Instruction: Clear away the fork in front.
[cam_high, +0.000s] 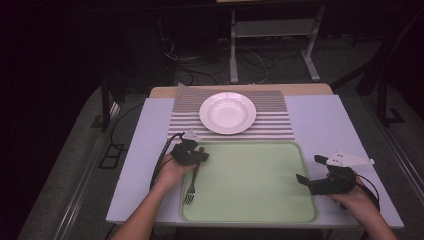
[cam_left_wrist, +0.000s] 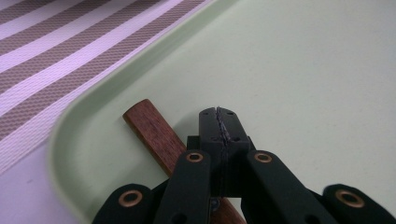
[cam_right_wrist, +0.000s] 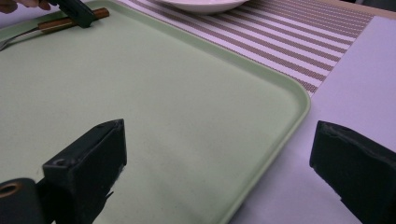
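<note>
A fork (cam_high: 190, 189) with a wooden handle (cam_left_wrist: 149, 123) lies along the left side of the pale green tray (cam_high: 250, 185), tines toward the person. My left gripper (cam_high: 202, 156) is down at the handle's far end. Its jaws are pressed together, and the handle runs beside and beneath them rather than between them (cam_left_wrist: 218, 114). The right gripper view has that gripper (cam_right_wrist: 77, 11) over the handle (cam_right_wrist: 56, 23). My right gripper (cam_high: 309, 169) is open at the tray's right edge, one jaw over the tray (cam_right_wrist: 163, 93) and one over the table (cam_right_wrist: 217, 140).
A white plate (cam_high: 227, 112) sits on a striped placemat (cam_high: 180, 115) just beyond the tray. The tray lies on a white tabletop (cam_high: 140, 165). Cables and a metal stand (cam_high: 272, 30) are on the floor behind the table.
</note>
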